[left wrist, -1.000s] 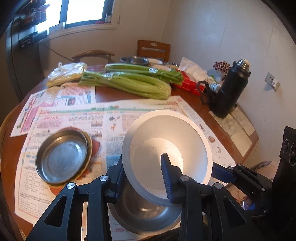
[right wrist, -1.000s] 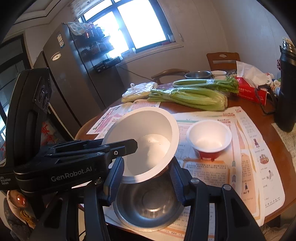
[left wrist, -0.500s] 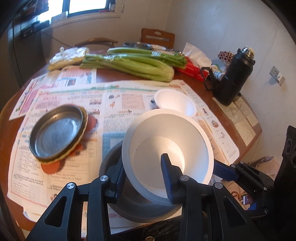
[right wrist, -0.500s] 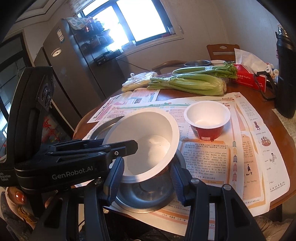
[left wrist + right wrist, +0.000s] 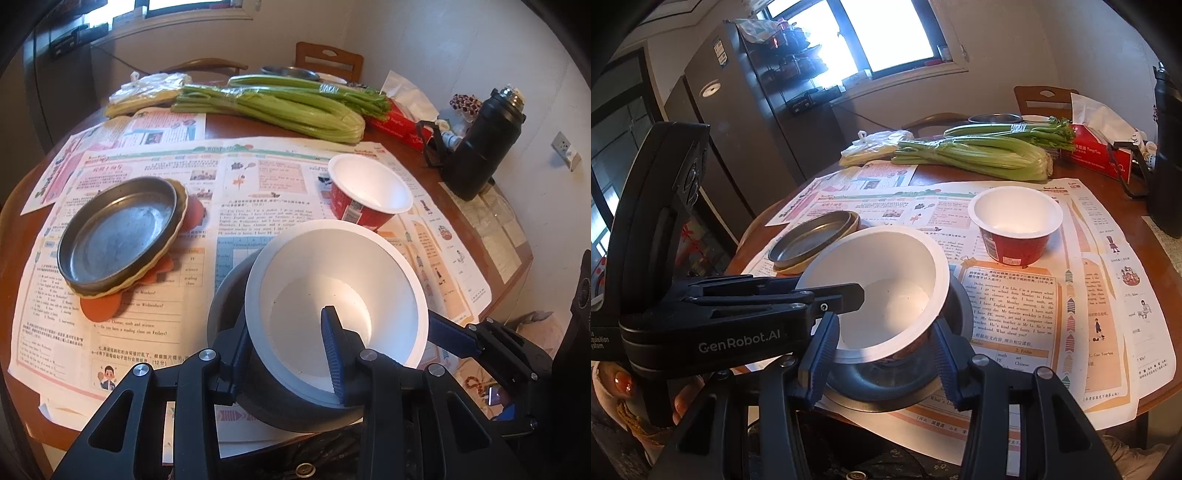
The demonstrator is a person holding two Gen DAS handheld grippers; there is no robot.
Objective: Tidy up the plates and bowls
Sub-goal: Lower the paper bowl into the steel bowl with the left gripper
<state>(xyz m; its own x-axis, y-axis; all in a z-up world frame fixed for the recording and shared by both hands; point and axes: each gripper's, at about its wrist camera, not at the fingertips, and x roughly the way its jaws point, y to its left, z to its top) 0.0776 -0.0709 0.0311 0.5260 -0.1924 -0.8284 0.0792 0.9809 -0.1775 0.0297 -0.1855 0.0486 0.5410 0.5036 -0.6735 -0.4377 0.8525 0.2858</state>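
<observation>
A white paper bowl (image 5: 321, 280) (image 5: 886, 273) with a red outside hangs tilted, its base down inside a steel bowl (image 5: 229, 295) (image 5: 960, 310) near the table's front edge. My left gripper (image 5: 284, 325) (image 5: 849, 295) is shut on the white bowl's near rim, one finger inside and one outside. My right gripper (image 5: 882, 321) is closed around the bowl's lower body from the other side. One of its blue fingers (image 5: 447, 332) lies against the bowl's right rim. Whether the white bowl rests on the steel bowl's bottom is hidden.
A smaller red-and-white paper bowl (image 5: 369, 192) (image 5: 1015, 221) stands behind on the newspaper (image 5: 258, 177). At the left a steel plate (image 5: 118, 229) (image 5: 816, 236) sits on a yellow plate and an orange mat. Celery (image 5: 288, 107), a tissue box (image 5: 399, 118) and a black flask (image 5: 476, 147) line the back.
Both grippers have come down together with the white bowl. It now sits lower, inside the steel bowl. Neither grip has changed.
</observation>
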